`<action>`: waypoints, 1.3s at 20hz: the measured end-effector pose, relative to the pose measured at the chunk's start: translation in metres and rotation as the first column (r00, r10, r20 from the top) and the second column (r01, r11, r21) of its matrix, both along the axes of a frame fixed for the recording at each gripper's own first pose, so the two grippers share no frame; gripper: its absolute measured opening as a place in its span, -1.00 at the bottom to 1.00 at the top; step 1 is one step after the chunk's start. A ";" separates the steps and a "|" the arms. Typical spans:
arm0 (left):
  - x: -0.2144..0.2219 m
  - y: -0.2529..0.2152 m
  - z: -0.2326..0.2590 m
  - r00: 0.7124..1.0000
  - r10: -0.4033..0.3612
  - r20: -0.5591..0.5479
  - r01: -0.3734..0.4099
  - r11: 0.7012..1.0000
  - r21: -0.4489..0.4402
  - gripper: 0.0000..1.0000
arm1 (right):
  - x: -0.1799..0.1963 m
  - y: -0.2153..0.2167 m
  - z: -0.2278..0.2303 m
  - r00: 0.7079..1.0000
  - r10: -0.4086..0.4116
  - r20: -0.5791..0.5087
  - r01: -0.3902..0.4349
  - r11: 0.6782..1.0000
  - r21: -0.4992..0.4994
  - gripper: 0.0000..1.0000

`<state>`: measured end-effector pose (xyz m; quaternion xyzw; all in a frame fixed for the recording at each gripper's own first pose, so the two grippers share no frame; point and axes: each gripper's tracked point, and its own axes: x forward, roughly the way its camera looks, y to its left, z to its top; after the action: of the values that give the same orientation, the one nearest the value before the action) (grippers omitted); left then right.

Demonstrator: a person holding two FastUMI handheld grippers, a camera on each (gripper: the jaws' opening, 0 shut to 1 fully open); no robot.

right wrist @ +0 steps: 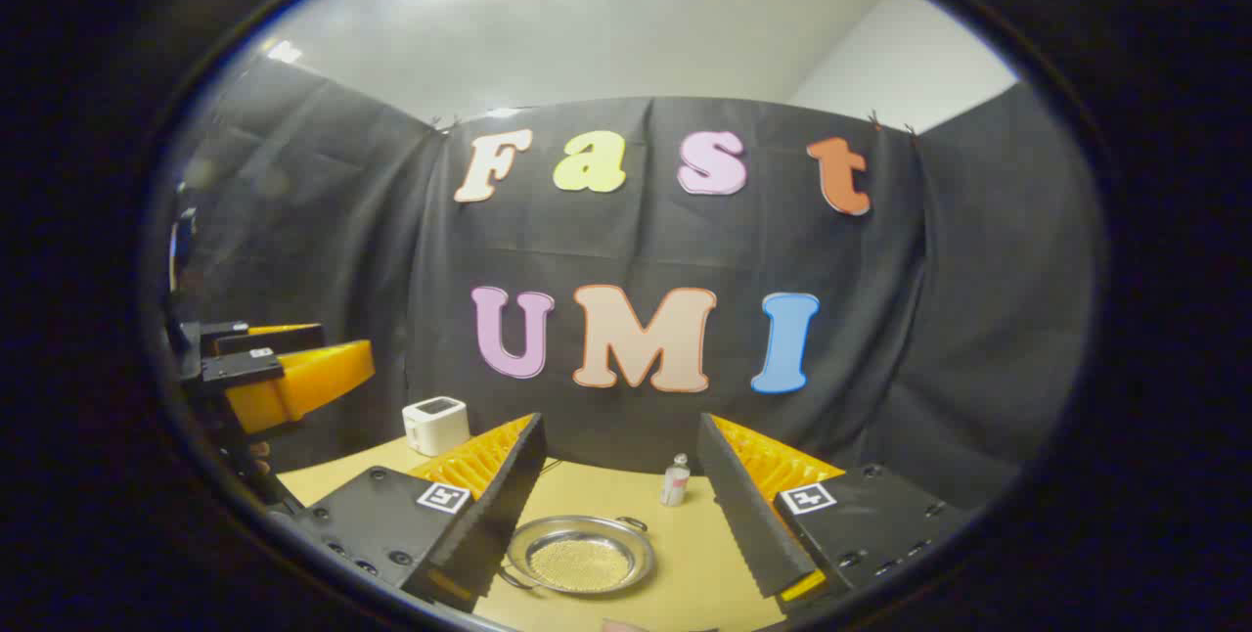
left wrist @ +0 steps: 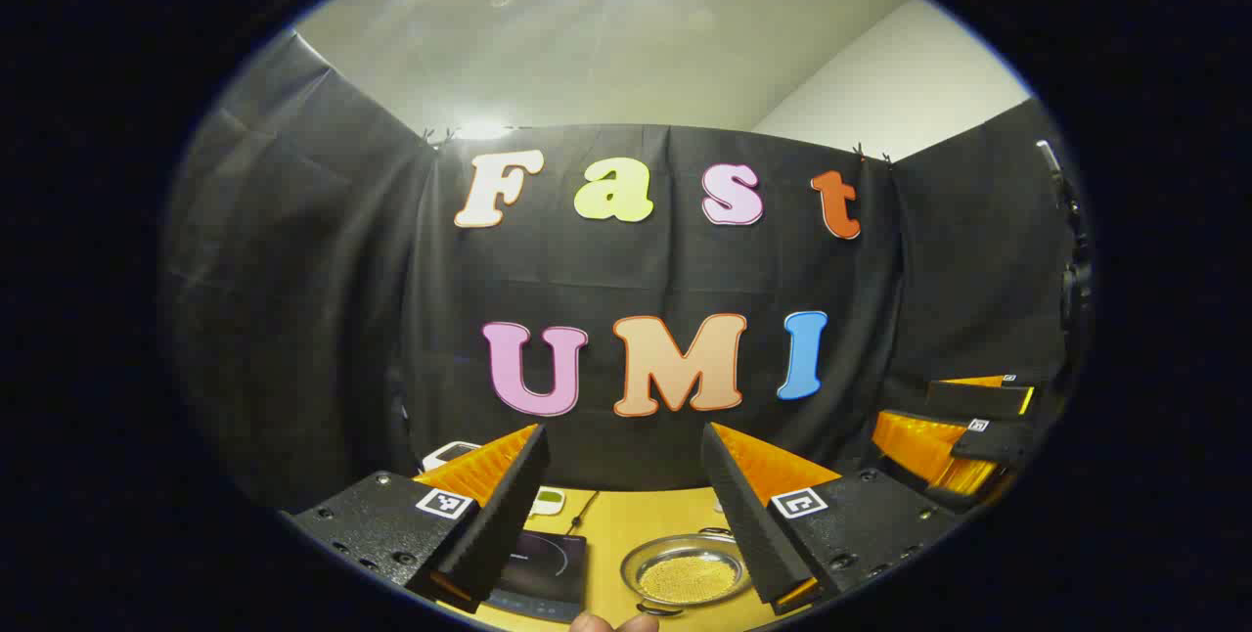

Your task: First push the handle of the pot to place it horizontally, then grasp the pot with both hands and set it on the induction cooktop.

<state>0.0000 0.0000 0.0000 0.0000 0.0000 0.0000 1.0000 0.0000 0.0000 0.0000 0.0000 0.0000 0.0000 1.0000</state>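
A shallow round metal pot (left wrist: 687,573) with small loop handles sits on the wooden table (left wrist: 626,524); in the right gripper view the pot (right wrist: 579,555) lies low between my fingers. A dark induction cooktop (left wrist: 543,575) lies just left of it. My left gripper (left wrist: 626,475) hangs open above the table, with nothing between its fingers. My right gripper (right wrist: 621,461) is open too, high over the pot. The right gripper (left wrist: 963,436) appears at the right edge of the left gripper view, and the left gripper (right wrist: 284,373) at the left edge of the right gripper view.
A white toaster (right wrist: 436,424) stands at the table's back left. A small bottle (right wrist: 675,480) stands behind the pot, near the wall. A small white and green object (left wrist: 548,500) lies behind the cooktop. A fingertip (left wrist: 611,623) pokes in at the bottom.
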 end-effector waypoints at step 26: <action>-0.009 -0.014 -0.001 0.999 -0.032 -0.034 0.033 0.999 0.032 0.83 | -0.009 -0.033 0.048 0.995 -0.040 0.088 0.040 0.999 -0.001 0.96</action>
<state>-0.0090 -0.0142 -0.0007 0.0165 0.0169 -0.0163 0.9996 -0.0087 -0.0326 0.0483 -0.0015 -0.0440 -0.0200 0.9988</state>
